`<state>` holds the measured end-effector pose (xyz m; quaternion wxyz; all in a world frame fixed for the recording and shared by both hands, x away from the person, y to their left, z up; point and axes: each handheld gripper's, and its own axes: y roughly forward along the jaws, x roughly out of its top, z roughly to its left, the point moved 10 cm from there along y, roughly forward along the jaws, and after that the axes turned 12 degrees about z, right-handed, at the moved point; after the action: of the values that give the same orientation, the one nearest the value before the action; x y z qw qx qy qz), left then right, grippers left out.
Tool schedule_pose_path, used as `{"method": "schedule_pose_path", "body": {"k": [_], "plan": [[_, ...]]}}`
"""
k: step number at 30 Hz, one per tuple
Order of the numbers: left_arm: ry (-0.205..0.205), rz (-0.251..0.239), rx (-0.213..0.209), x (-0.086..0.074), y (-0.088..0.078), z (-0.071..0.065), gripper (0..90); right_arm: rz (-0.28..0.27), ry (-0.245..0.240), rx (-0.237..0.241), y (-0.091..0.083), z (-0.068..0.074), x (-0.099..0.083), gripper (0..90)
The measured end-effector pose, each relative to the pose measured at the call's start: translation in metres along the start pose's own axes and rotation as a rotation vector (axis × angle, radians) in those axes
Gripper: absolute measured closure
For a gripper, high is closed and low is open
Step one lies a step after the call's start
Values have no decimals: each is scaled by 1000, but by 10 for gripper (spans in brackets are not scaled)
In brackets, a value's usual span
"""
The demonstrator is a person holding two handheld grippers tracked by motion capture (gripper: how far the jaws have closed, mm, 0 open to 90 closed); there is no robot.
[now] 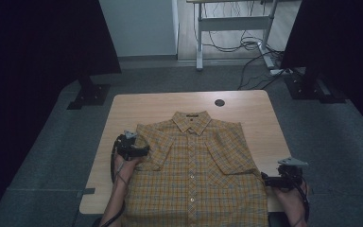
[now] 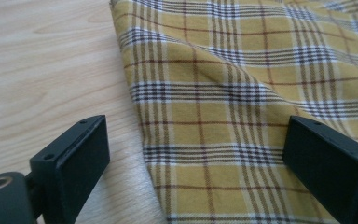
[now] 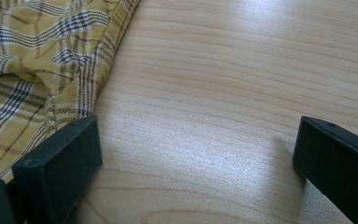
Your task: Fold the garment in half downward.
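Yellow plaid shirt point(image 1: 194, 170) lies flat on wooden table point(image 1: 137, 106), collar away. Left gripper point(image 1: 139, 152) at its sleeve edge, jaws spread w/ fabric between — right gripper point(image 1: 270, 179) beside hem, jaws spread over bare wood.

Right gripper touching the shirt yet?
Cannot tell. In the right gripper view the right gripper is open over bare table; one jaw overlaps the shirt edge, with no gap or contact plain.

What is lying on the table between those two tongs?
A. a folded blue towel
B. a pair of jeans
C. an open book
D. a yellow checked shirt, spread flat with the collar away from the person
D: the yellow checked shirt lies buttoned and flat on the wooden table, collar at the far end.
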<state>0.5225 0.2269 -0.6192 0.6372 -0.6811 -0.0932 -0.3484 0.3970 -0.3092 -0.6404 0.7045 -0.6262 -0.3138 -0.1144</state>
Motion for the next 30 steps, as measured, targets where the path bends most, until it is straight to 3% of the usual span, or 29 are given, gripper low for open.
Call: {"method": "schedule_pose_path", "body": {"k": [2,17,24,30], "plan": [[-18,6,-22,-1,1,1,74,0,0,0,0,0,0,6],[-17,6,-22,-1,1,0,70,14,22,-6,-4,-6,0,69],[-21,7,-19,-2,0,0,70,-17,22,-3,-10,-4,13,73],[-21,8,-17,-2,0,0,69,-36,13,29,-9,0,27,75]]}}
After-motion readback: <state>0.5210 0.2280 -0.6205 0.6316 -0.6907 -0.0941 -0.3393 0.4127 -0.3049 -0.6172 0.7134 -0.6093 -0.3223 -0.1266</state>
